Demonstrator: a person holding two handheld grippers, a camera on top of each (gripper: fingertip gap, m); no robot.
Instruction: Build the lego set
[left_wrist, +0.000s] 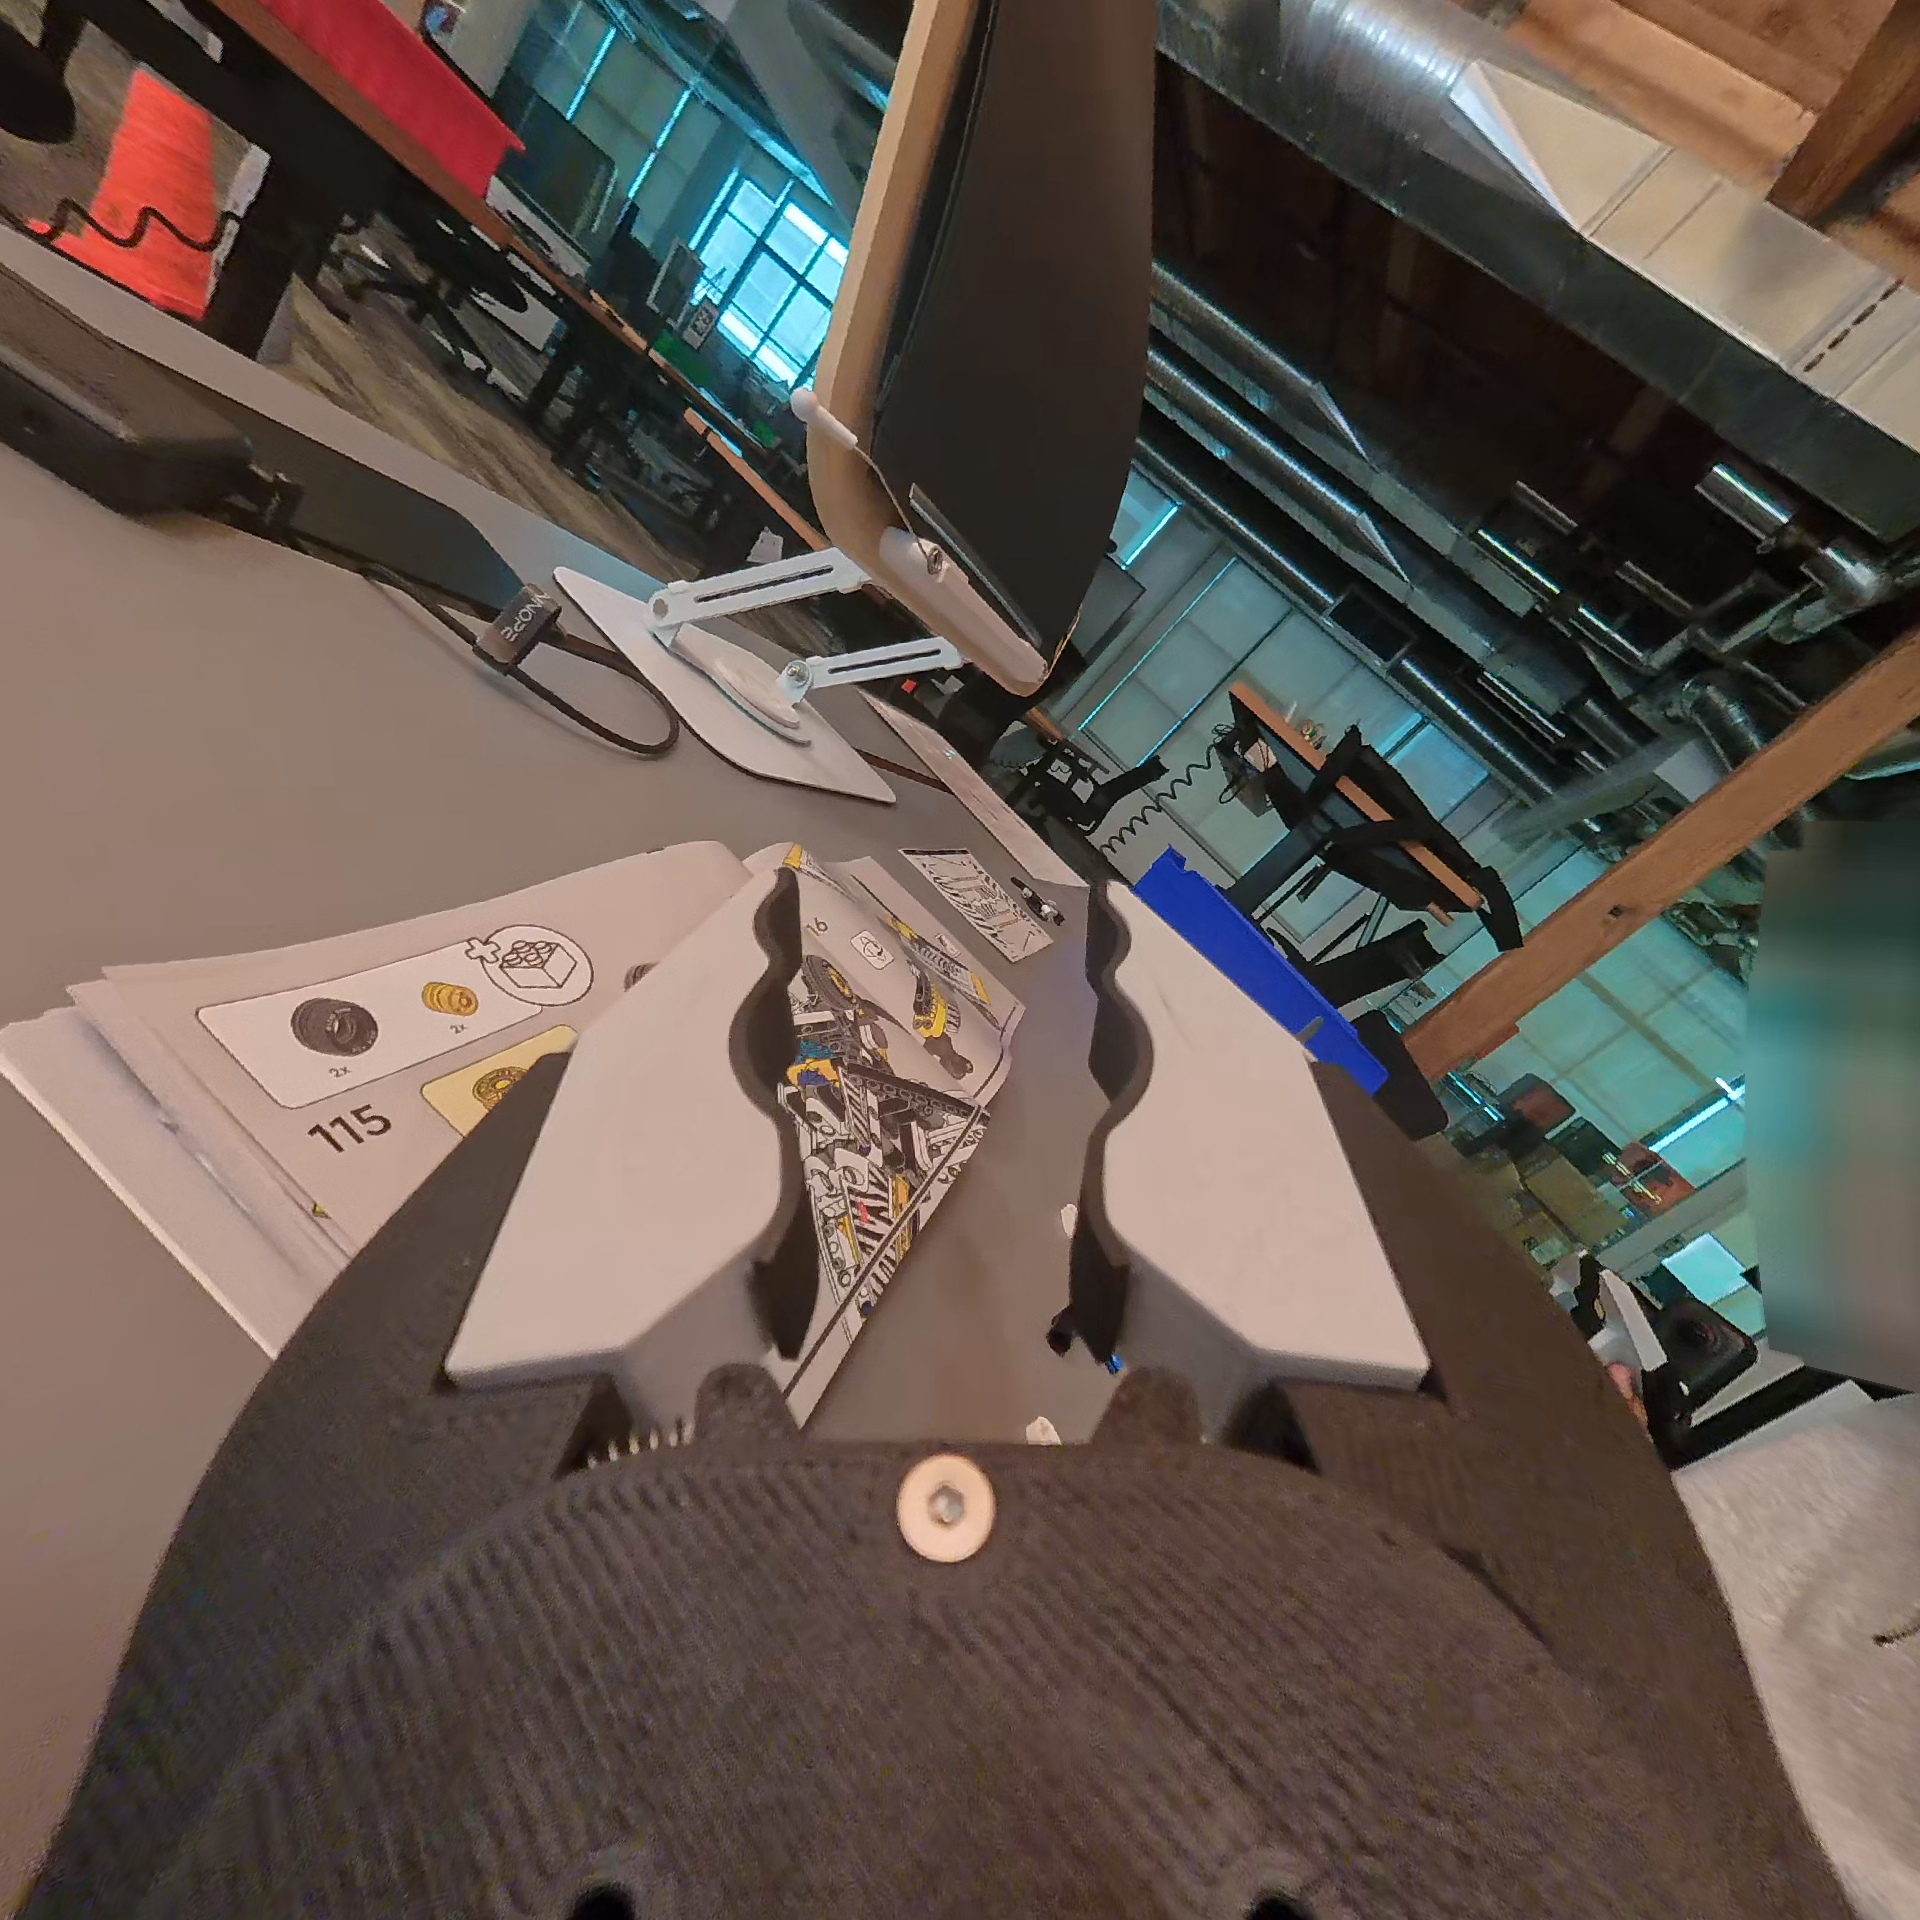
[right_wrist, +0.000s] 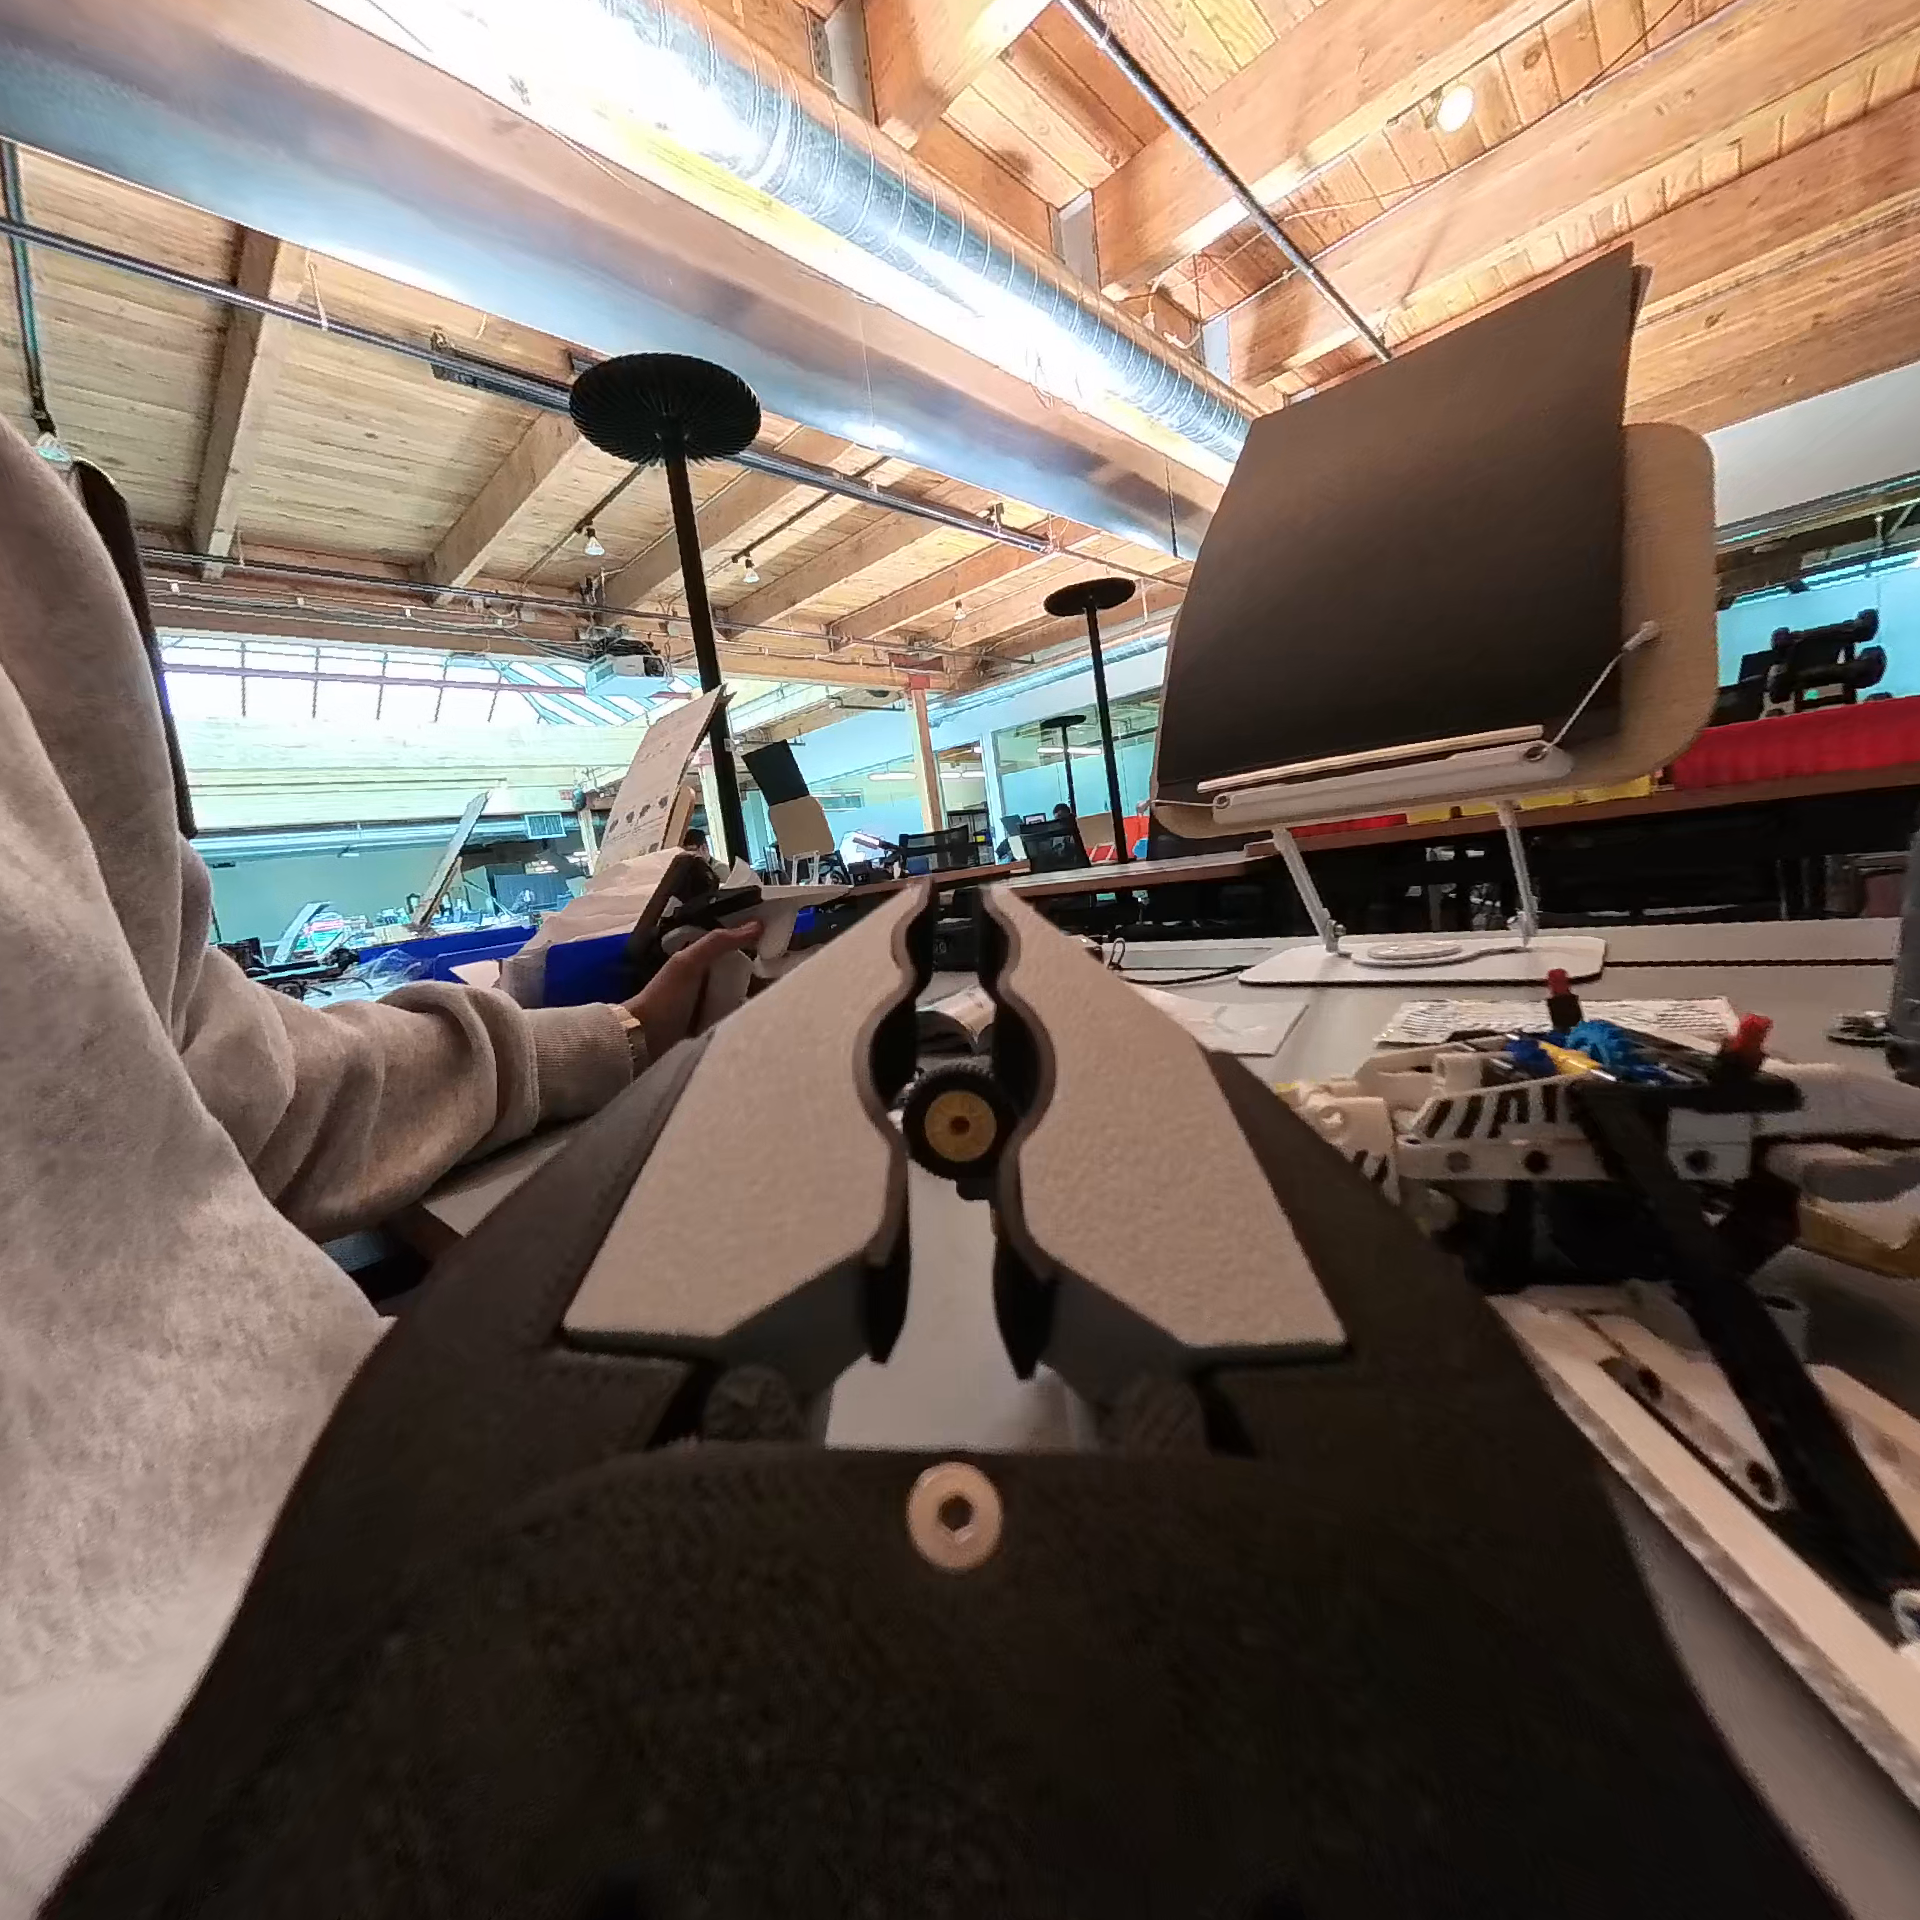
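My right gripper (right_wrist: 956, 914) is shut on a small black wheel with a yellow hub (right_wrist: 958, 1124), held between the fingers above the grey table. The half-built white and black lego model (right_wrist: 1579, 1143) with blue, yellow and red pins stands just right of it. My left gripper (left_wrist: 940, 904) is open and empty, tilted over the open instruction booklet (left_wrist: 416, 1029) on the table. The left gripper also shows far off in the right wrist view (right_wrist: 790, 899), held in a person's hand.
A dark tablet on a white stand (right_wrist: 1434, 582) rises at the back of the table; it also shows in the left wrist view (left_wrist: 997, 312). A blue bin (left_wrist: 1247, 966) sits beyond the booklet. A sticker sheet (left_wrist: 977, 899) lies nearby. A grey sleeve (right_wrist: 208, 1091) fills the left. My hands' fingertips stand some 45 cm from each other.
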